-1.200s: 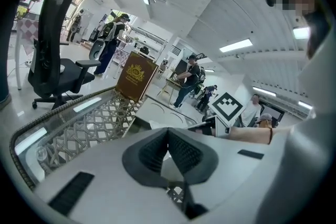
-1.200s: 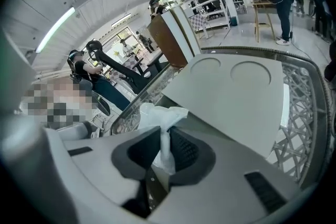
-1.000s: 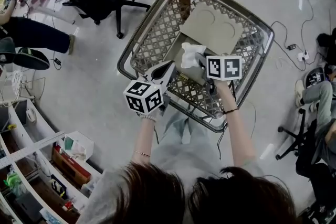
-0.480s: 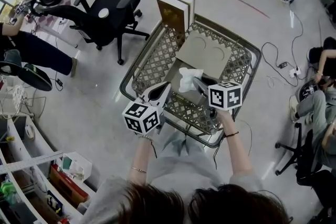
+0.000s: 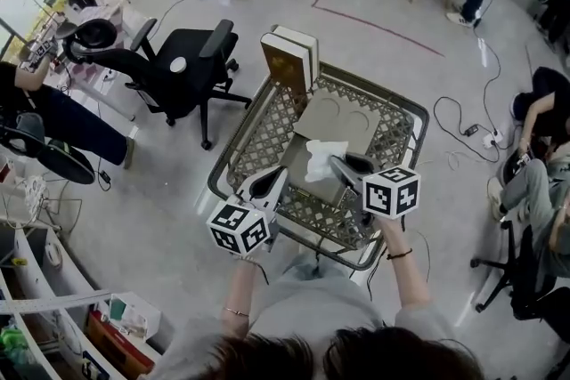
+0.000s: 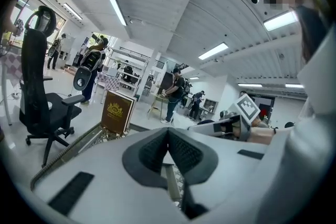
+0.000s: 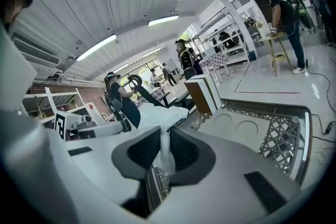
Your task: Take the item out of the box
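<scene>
A white tissue (image 5: 321, 161) hangs from my right gripper (image 5: 337, 165), which is shut on it above the near part of a grey lattice basket (image 5: 233, 133). In the right gripper view the tissue (image 7: 164, 119) is pinched between the dark pads and spreads out beyond them. Below it in the basket lies a flat beige box (image 5: 343, 118) with two round marks on its lid. My left gripper (image 5: 281, 175) hovers at the tissue's left over the basket's near edge. Its jaws are shut with nothing between them (image 6: 168, 145).
A brown and white box (image 5: 288, 65) stands upright at the basket's far corner. A black office chair (image 5: 178, 71) is left of the basket. Cables (image 5: 463, 125) lie on the floor at the right. People sit and stand around the room's edges.
The head view has shifted to take in more of the room. Both grippers sit slightly lower in the picture. The right gripper still holds the tissue over the basket.
</scene>
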